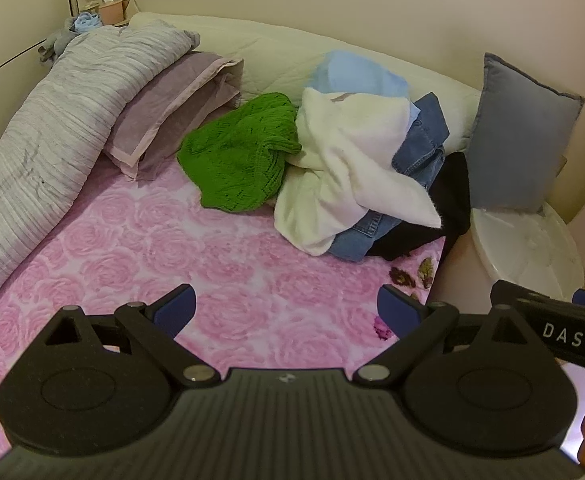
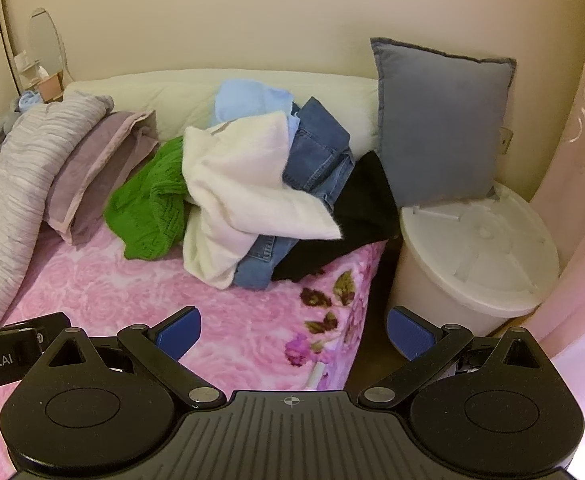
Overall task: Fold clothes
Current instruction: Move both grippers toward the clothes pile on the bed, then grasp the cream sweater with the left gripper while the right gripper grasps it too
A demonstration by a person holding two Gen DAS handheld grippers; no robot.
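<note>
A heap of unfolded clothes (image 1: 352, 168) is seen near the far right corner of the bed (image 1: 172, 264), well apart from both tools. The left gripper (image 1: 286, 312) and the right gripper (image 2: 294, 334) are held low over the near side of the pink rose blanket, each with its jaws wide apart and nothing between them. On top of the heap a white garment (image 2: 236, 184) is draped over blue jeans (image 2: 320, 152), with a black piece (image 2: 356, 208) under them at the bed's edge and a light blue piece (image 2: 248, 98) behind; a green knitted sweater (image 1: 240, 152) lies to the left, touching the heap but mostly free of it. No item appears to have been folded yet, so the step in hand is judged to be picking a first garment. This would best be done by taking a piece that is not pinned, such as the white one or the sweater, pinching it at one edge only, so that the jeans beneath are not dragged along, and carrying it to the open blanket in front.
</note>
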